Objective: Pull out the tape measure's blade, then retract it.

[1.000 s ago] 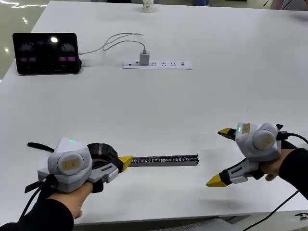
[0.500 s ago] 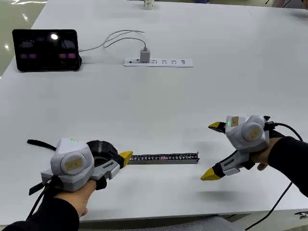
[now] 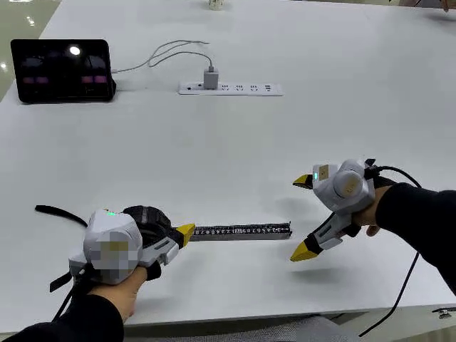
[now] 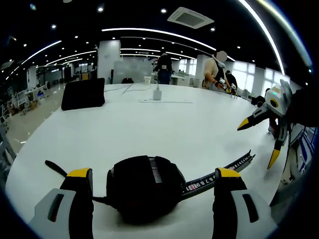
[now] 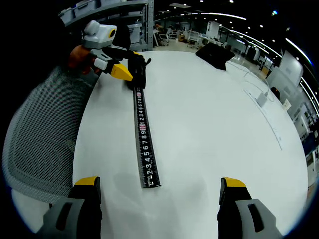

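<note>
The black tape measure case point(image 3: 146, 219) lies on the white table point(image 3: 235, 157) at the near left, its blade point(image 3: 242, 230) stretched out flat to the right. My left gripper point(image 3: 171, 222) is open, one jaw on each side of the case point(image 4: 144, 186), and a small gap shows at each jaw. My right gripper point(image 3: 301, 215) is open just right of the blade's end, one yellow tip above the table and one near it. In the right gripper view the blade's end point(image 5: 149, 183) lies between the open jaws of the right gripper point(image 5: 159, 181), nearer the left one.
A dark tablet point(image 3: 63, 70) stands at the far left. A white power strip point(image 3: 229, 88) with a charger point(image 3: 211, 77) and cable lies at the far middle. A black strap point(image 3: 57, 212) trails left of the case. A mesh chair point(image 5: 40, 139) sits by the near table edge.
My right gripper has moved left, up to the blade's end, staying open. The left gripper, case and blade have stayed put. The head camera has shifted a little.
</note>
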The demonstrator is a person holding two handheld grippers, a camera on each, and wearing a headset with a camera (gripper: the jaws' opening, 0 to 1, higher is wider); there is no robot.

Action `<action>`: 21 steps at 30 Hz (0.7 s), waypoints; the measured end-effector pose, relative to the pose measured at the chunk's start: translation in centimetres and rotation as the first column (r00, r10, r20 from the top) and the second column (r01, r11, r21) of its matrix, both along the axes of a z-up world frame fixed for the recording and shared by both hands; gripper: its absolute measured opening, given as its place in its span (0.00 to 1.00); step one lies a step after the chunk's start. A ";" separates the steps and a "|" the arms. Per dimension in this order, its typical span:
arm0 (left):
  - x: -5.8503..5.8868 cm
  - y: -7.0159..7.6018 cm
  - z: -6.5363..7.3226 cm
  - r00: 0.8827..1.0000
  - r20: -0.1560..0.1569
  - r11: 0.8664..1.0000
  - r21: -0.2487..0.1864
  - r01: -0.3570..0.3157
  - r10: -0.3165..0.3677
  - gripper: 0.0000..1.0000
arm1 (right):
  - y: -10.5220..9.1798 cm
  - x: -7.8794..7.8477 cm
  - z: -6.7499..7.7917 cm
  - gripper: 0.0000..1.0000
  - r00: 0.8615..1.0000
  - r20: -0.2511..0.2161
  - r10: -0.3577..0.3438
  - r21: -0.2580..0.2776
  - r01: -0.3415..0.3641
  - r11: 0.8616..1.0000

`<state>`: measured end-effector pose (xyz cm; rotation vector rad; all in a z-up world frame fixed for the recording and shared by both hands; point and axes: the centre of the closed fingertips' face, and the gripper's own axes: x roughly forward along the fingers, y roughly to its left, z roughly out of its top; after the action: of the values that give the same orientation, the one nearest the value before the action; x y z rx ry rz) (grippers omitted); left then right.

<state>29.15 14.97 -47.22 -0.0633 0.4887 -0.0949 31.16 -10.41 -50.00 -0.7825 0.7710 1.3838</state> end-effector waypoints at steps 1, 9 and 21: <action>-0.1 0.2 -0.1 1.000 0.003 1.000 0.010 -0.007 0.007 0.99 | 0.1 -0.1 -0.1 0.99 1.000 -0.002 0.008 -0.004 -0.008 1.000; -0.2 0.0 -0.7 1.000 0.002 1.000 0.023 0.009 -0.009 0.99 | 0.1 0.0 -0.7 0.91 1.000 -0.009 0.021 -0.022 -0.021 1.000; 0.1 -0.1 -0.3 1.000 0.028 1.000 0.006 0.007 -0.007 0.99 | -0.2 -0.8 -1.3 0.63 0.998 -0.024 0.061 -0.052 -0.062 0.997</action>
<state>29.24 14.83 -47.50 -0.0548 0.4616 -0.1012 30.39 -10.61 -51.34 -0.8394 0.8094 1.4343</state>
